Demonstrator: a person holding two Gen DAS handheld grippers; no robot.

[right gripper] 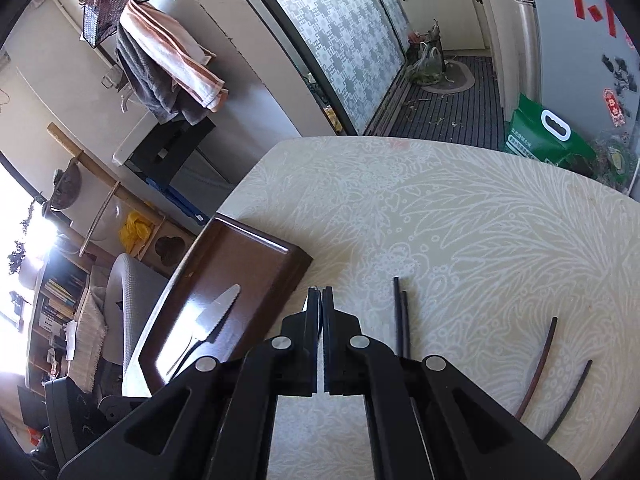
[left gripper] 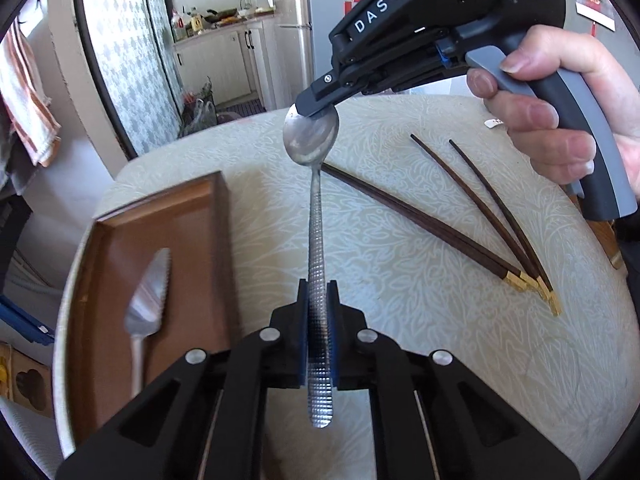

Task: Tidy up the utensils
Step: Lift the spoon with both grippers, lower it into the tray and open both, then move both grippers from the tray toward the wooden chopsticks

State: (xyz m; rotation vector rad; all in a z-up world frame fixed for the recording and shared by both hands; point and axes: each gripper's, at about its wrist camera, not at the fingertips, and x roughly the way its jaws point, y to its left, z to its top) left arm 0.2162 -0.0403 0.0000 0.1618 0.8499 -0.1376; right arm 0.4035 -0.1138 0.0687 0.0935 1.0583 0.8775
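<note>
My left gripper point(left gripper: 319, 292) is shut on the textured handle of a metal spoon point(left gripper: 316, 216) and holds it above the table. My right gripper point(left gripper: 318, 110) pinches the rim of the spoon's bowl at the far end; in the right wrist view point(right gripper: 321, 300) its jaws are nearly closed on the thin edge of the bowl. A brown wooden tray point(left gripper: 120, 232) lies at the left with a serrated knife point(left gripper: 146, 300) in it; both also show in the right wrist view, the tray point(right gripper: 256, 256) and the knife point(right gripper: 212, 320).
Several dark chopsticks point(left gripper: 460, 216) with gold ends lie fanned on the patterned tablecloth point(left gripper: 400, 272) at the right, and show in the right wrist view point(right gripper: 402, 316). A green bag point(right gripper: 548, 136) stands beyond the table's far edge.
</note>
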